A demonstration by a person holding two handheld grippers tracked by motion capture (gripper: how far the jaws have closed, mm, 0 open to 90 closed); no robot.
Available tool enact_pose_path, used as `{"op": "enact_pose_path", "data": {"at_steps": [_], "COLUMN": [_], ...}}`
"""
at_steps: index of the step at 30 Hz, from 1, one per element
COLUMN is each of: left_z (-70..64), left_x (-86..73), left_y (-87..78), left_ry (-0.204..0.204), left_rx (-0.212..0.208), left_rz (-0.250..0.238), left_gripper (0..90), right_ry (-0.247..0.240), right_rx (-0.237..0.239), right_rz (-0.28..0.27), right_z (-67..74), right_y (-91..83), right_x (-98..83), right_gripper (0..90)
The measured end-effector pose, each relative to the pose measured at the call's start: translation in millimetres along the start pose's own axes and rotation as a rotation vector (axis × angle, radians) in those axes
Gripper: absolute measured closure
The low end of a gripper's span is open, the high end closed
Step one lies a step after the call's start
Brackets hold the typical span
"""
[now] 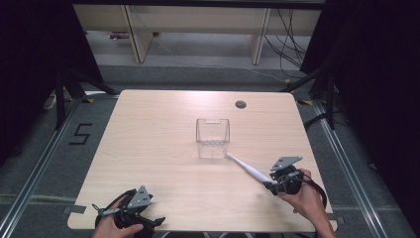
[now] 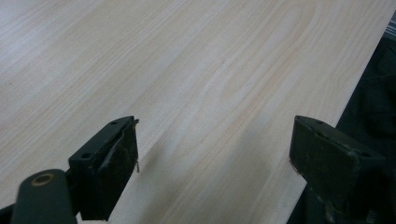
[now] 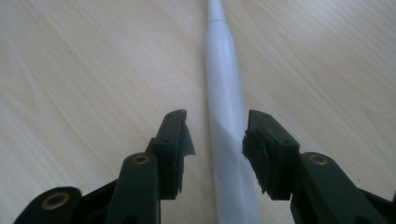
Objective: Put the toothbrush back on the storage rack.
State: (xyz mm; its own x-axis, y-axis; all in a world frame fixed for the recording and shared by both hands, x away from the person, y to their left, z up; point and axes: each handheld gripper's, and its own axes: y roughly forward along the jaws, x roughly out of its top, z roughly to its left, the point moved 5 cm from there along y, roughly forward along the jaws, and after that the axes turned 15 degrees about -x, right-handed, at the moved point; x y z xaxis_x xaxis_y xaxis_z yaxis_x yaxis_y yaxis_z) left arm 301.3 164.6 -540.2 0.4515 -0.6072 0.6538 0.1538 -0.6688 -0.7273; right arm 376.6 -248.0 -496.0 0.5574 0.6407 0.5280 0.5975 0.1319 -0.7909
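Two grippers: left gripper [image 1: 130,208] parked at the near left corner of the worktop [image 1: 158,148]; right gripper [image 1: 277,186] at the near right, over the thick end of a toothbrush [image 1: 247,168].
Things in play: white toothbrush and a clear bin [image 1: 213,138] near the middle of the worktop.
Toothbrush position: lying flat on the worktop, slanting from the right gripper up toward the bin; its thin head end reaches the bin's near right corner, and I cannot tell whether it touches.
Toothbrush and jaws: in the right gripper view the handle [image 3: 226,140] runs straight up between the two jaws, roughly centred, a strip of bare worktop showing on either side of it.
Right jaws: apart, pads clear of the handle, nothing clamped.
Left jaws: wide apart in the left gripper view, nothing but bare worktop [image 2: 196,93] between them.
Step in hand: my reading is a grasp at the handle's thick end, either just being set up or just let go; the jaws straddle it but do not grip.
Next move, if a pick: lower slightly, keep the handle centred, close until both pads press, then lift and carry toward the bin.
Watch for: the smooth round handle rolling or slipping sideways as the pads meet it.
Left gripper's role: idle for now, well apart from the toothbrush.
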Motion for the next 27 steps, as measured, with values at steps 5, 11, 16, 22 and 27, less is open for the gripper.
{"op": "enact_pose_path", "data": {"at_steps": [5, 11, 16, 22, 27], "left_z": [1.2, 1.1, 0.7, 1.5, 1.1], "left_x": [-0.2, -0.3, -0.2, -0.5, -0.4], "left_y": [-0.3, -0.6, -0.7, -0.4, -0.7], "left_ry": [0.010, 0.007, 0.007, 0.008, 0.007], "left_rx": [0.005, 0.006, 0.003, 0.006, 0.003], "left_rz": [-0.001, -0.004, -0.006, -0.002, -0.004], "left_gripper": [14.8, 14.8, 14.8, 14.8, 14.8], "right_ry": [-0.034, -0.076, -0.113, -0.140, -0.164], "right_rx": [-0.008, 0.002, 0.003, 0.011, 0.038], "right_rz": [0.052, 0.113, 0.166, 0.204, 0.239], "right_z": [-0.4, 3.8, 6.6, 1.7, 2.3], "right_y": [9.2, 16.9, 25.3, 33.4, 40.4], "right_x": [14.6, 25.3, 32.5, 37.1, 41.0], "right_gripper": [55.8, 55.7, 57.1, 57.0, 57.7]}}
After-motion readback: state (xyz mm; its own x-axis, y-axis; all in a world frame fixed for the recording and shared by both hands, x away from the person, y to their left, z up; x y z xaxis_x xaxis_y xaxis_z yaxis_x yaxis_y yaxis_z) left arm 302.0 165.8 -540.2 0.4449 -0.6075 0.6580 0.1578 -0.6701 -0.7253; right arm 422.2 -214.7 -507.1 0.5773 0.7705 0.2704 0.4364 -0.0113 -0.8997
